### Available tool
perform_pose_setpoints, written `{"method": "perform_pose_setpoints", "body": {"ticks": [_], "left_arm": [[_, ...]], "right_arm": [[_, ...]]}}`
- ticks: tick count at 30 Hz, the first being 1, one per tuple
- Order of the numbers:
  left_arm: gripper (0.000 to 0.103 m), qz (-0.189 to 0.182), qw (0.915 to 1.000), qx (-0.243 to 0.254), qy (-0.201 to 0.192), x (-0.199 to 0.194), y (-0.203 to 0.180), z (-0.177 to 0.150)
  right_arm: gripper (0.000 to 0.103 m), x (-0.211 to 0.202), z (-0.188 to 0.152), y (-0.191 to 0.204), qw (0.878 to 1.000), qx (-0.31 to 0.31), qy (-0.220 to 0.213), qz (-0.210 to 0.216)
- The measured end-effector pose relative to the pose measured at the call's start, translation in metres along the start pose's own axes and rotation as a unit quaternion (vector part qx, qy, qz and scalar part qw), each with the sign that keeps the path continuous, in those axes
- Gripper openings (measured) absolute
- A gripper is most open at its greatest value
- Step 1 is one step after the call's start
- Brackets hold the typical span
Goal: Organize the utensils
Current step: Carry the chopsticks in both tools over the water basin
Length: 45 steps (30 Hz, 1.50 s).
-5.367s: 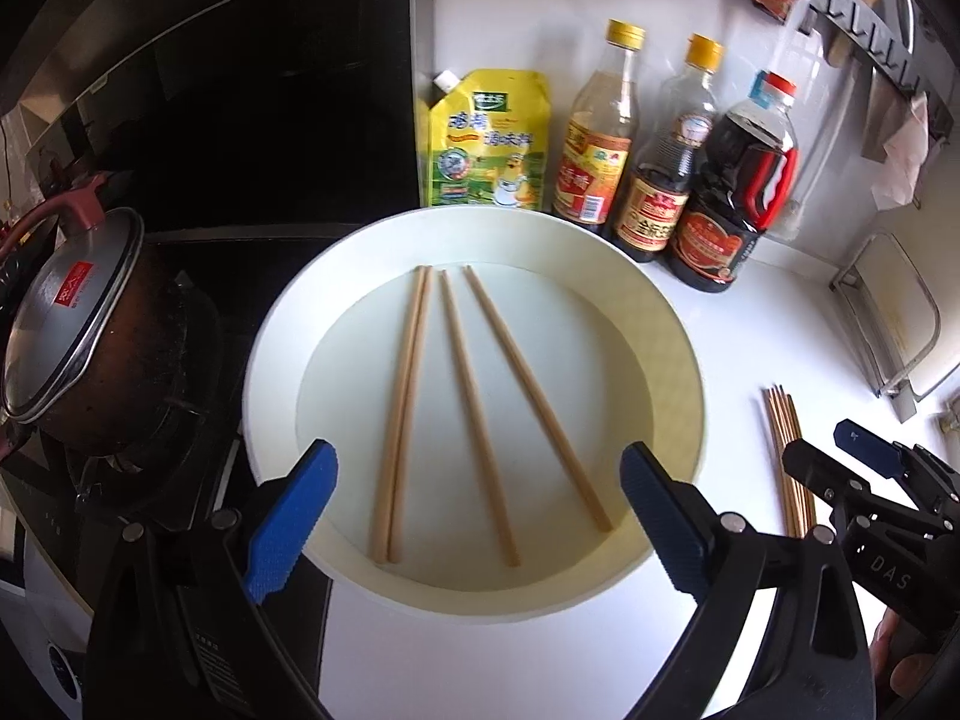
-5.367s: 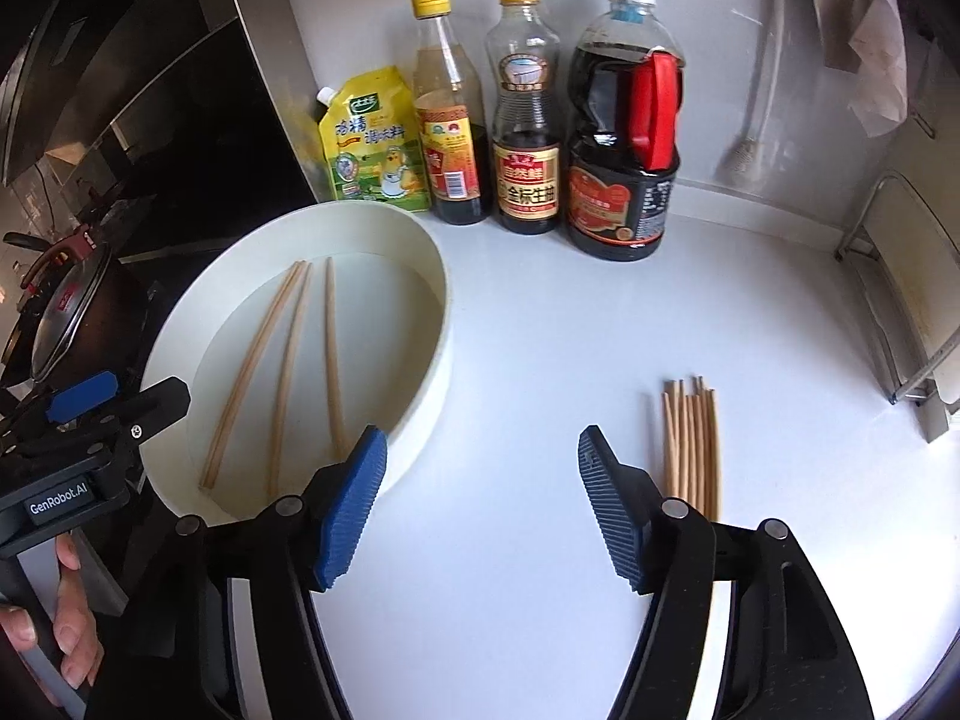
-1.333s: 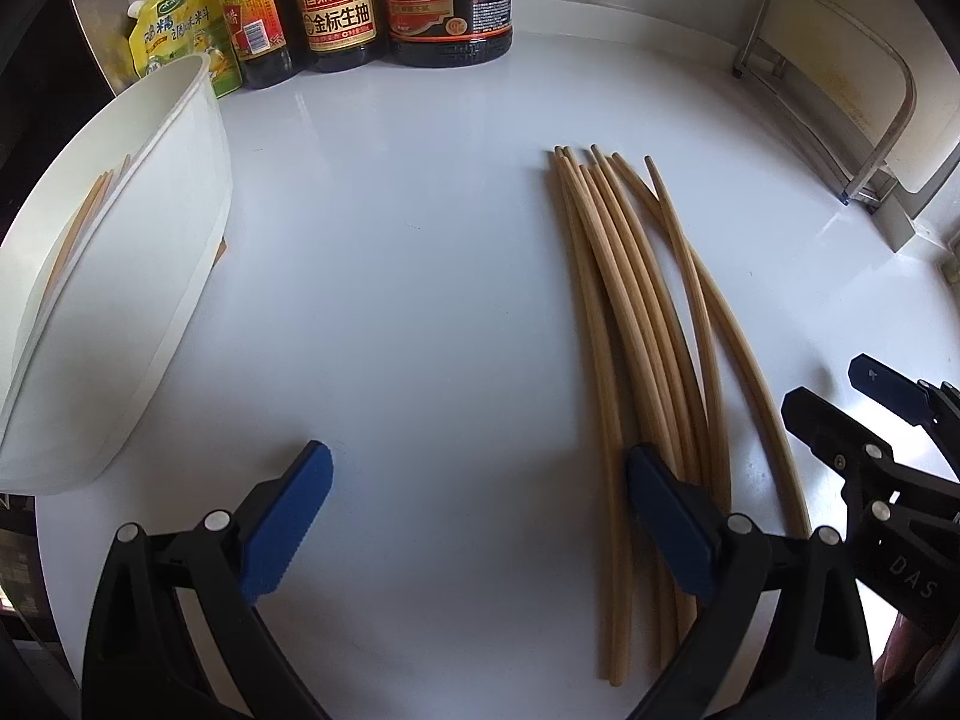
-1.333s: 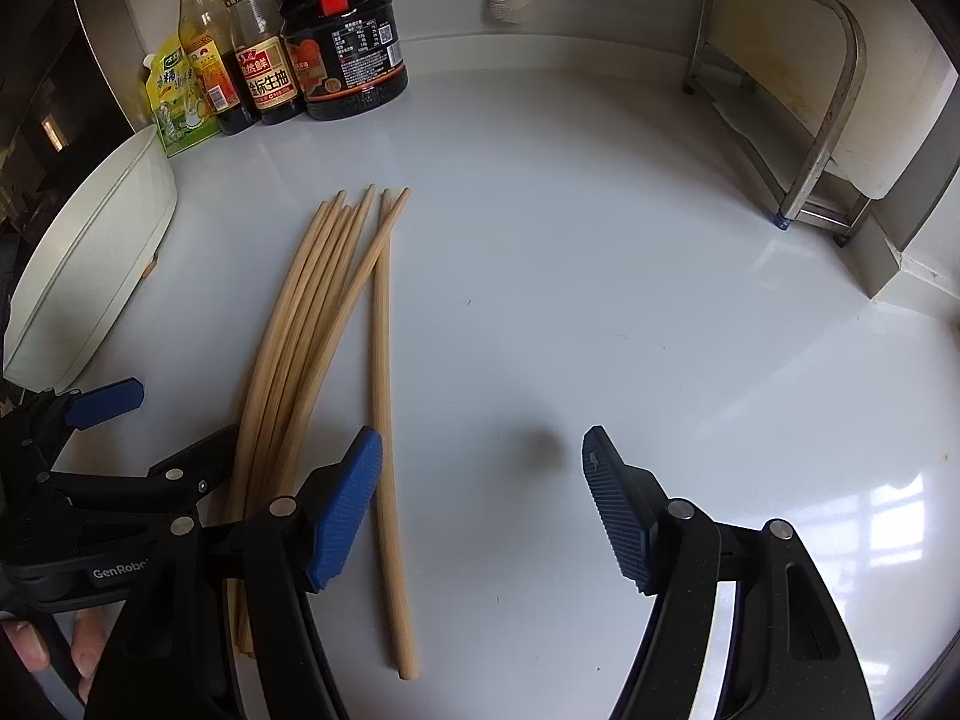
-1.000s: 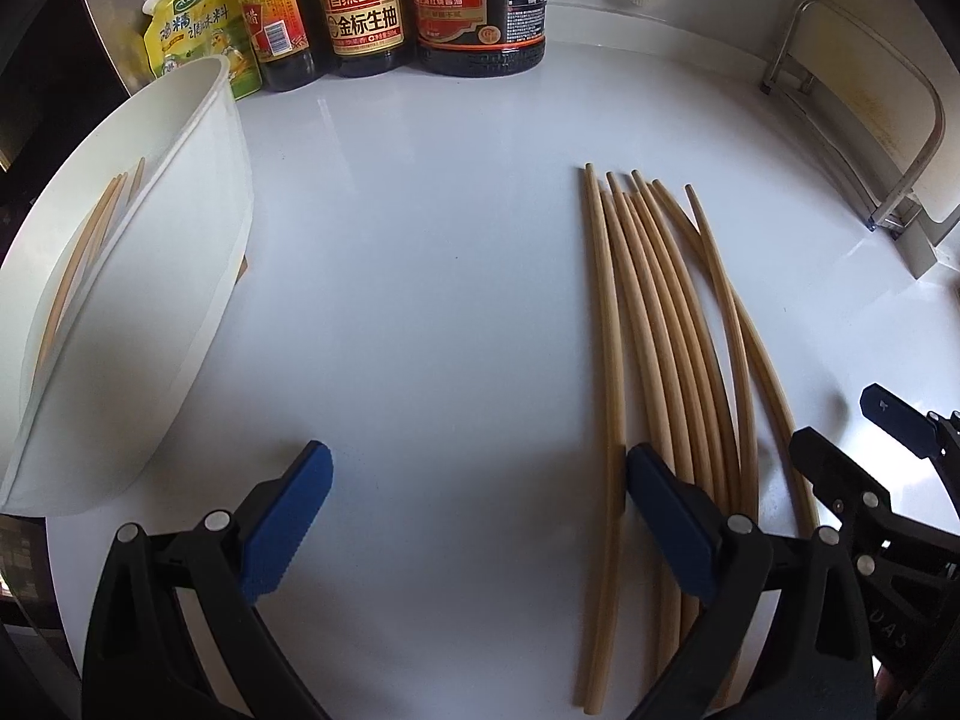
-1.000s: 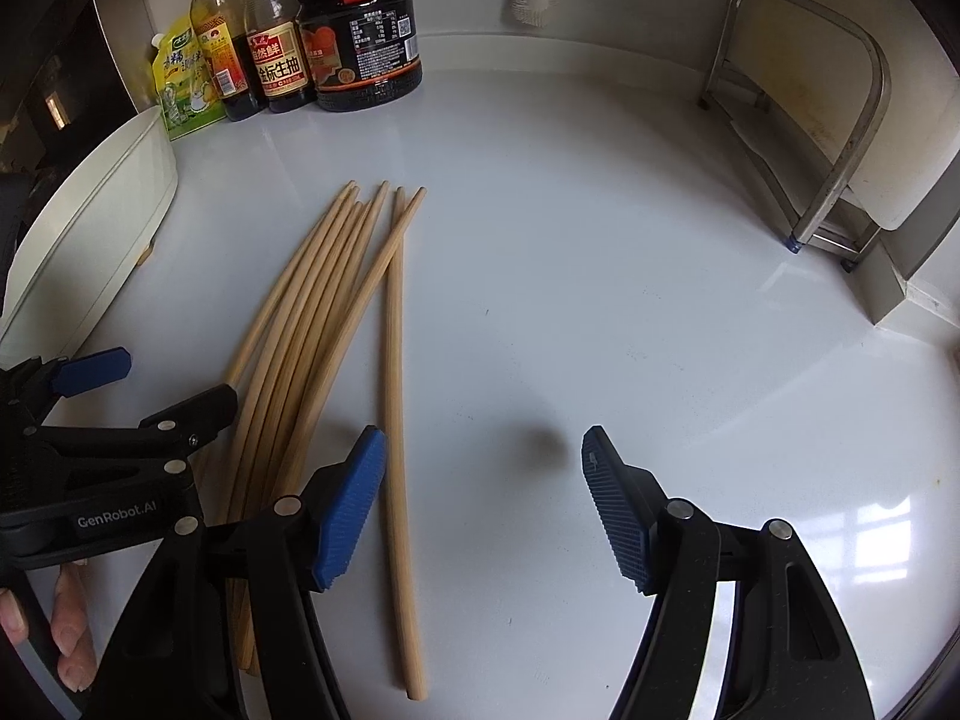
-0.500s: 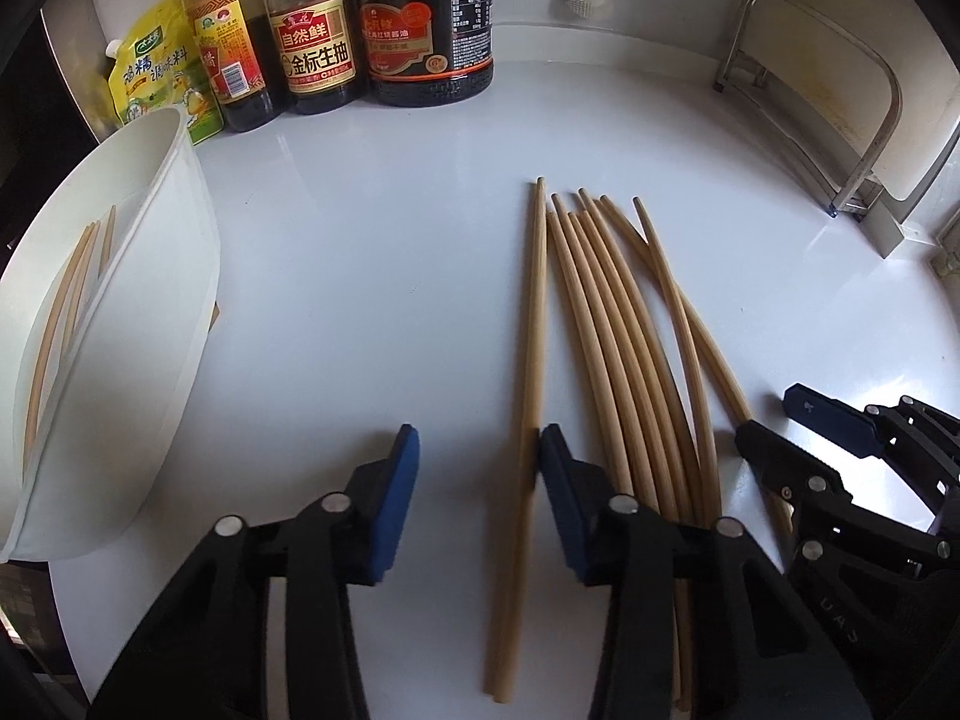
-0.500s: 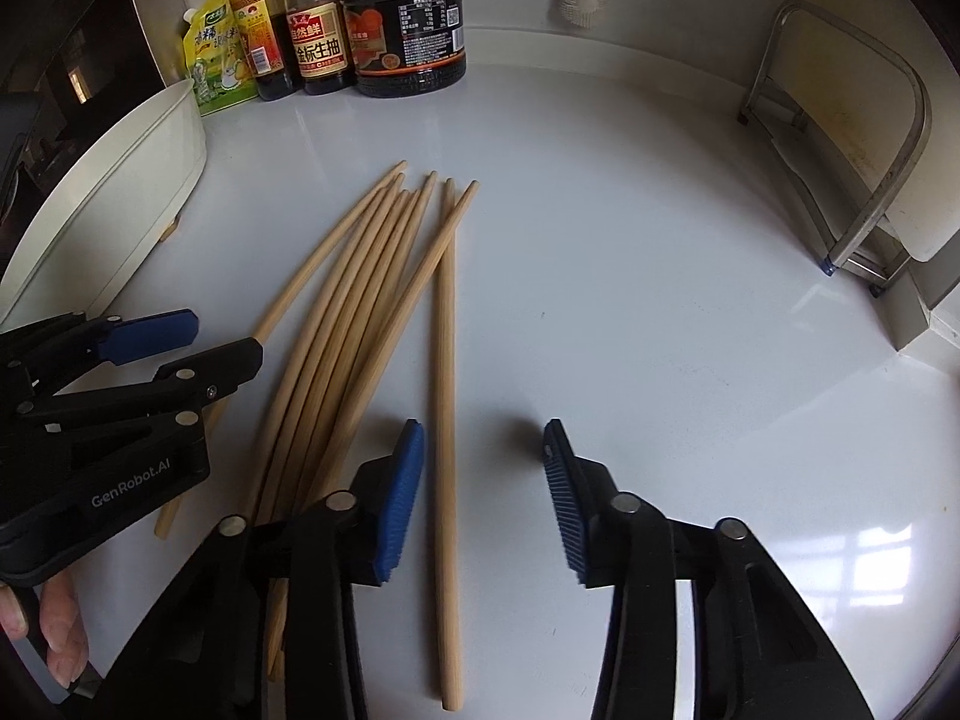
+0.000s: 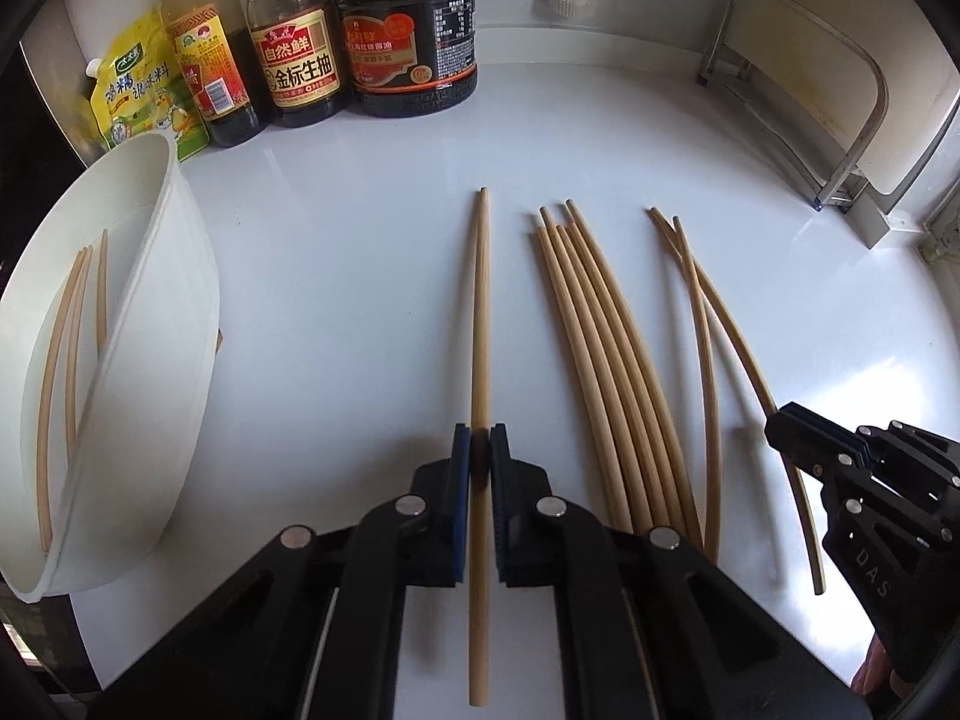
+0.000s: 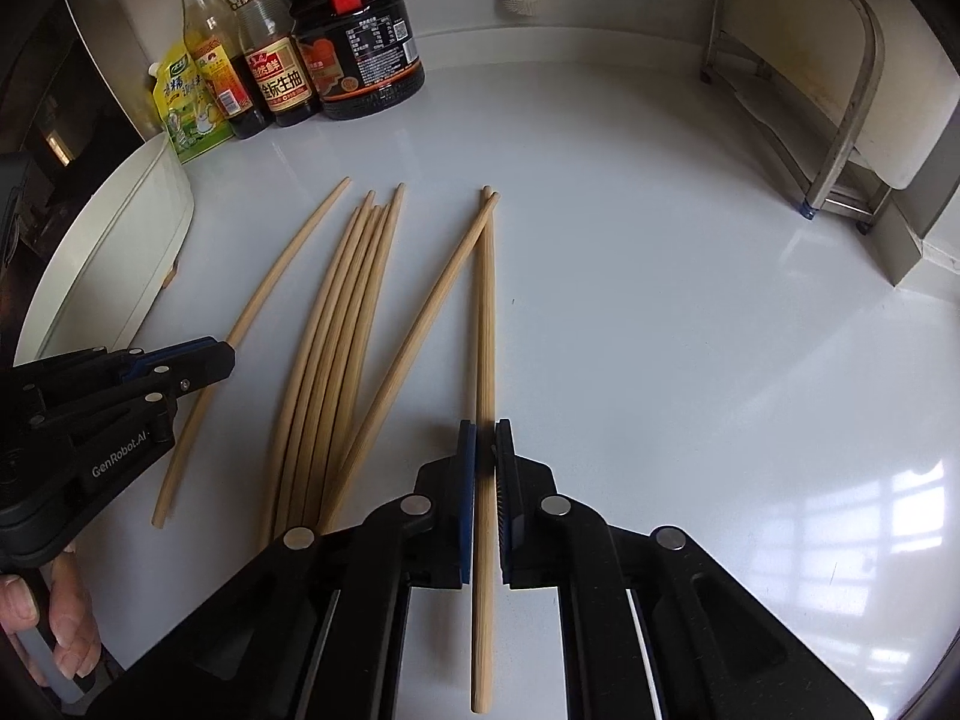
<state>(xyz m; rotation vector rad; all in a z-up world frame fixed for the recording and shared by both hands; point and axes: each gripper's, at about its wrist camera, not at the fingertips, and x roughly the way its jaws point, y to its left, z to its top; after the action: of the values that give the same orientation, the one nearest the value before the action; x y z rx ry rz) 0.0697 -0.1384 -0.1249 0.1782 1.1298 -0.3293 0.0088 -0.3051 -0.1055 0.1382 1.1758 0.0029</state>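
Now both my grippers, left and right, pinch one thin wooden chopstick each; lifting off-centre could swing them loose.

Sauce bottles: necks and caps cut by top edge, left wrist view. Rack: right side cropped. Bunched chopsticks: near ends hidden behind right gripper body. Label print too small to read.
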Motion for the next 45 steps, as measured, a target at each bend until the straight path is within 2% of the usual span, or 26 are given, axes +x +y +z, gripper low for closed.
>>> {"method": "perform_pose_setpoints", "body": {"ticks": [6, 13, 18, 22, 30, 36, 41, 45], "left_arm": [[0.007, -0.007, 0.9999, -0.005, -0.011, -0.016, 0.011, 0.012], [0.007, -0.024, 0.999, -0.003, -0.038, -0.049, 0.025, 0.021], [0.007, -0.038, 0.9973, 0.001, -0.063, -0.075, 0.041, 0.025], [0.007, -0.046, 0.9965, 0.0, -0.07, -0.081, 0.056, 0.029], [0.007, -0.059, 0.9941, -0.008, -0.091, -0.094, 0.079, 0.035], [0.007, -0.072, 0.9898, -0.011, -0.122, -0.119, 0.088, 0.046], [0.007, -0.072, 0.9852, -0.016, -0.155, -0.144, 0.104, 0.056], [0.007, -0.055, 0.9822, -0.024, -0.178, -0.163, 0.129, 0.06]], "right_arm": [[0.006, -0.018, 0.003, -0.005, 1.0, 0.023, -0.011, 0.0], [0.006, -0.039, 0.023, 0.002, 0.998, 0.041, -0.036, -0.001], [0.006, -0.051, 0.037, 0.026, 0.998, 0.035, -0.048, 0.013], [0.006, -0.048, 0.046, 0.046, 0.998, 0.026, -0.046, 0.02], [0.006, -0.052, 0.054, 0.067, 0.998, 0.021, -0.053, 0.027], [0.006, -0.059, 0.058, 0.078, 0.997, 0.017, -0.061, 0.031], [0.006, -0.067, 0.067, 0.095, 0.996, 0.006, -0.072, 0.045], [0.006, -0.069, 0.078, 0.12, 0.995, -0.011, -0.078, 0.068]]}}
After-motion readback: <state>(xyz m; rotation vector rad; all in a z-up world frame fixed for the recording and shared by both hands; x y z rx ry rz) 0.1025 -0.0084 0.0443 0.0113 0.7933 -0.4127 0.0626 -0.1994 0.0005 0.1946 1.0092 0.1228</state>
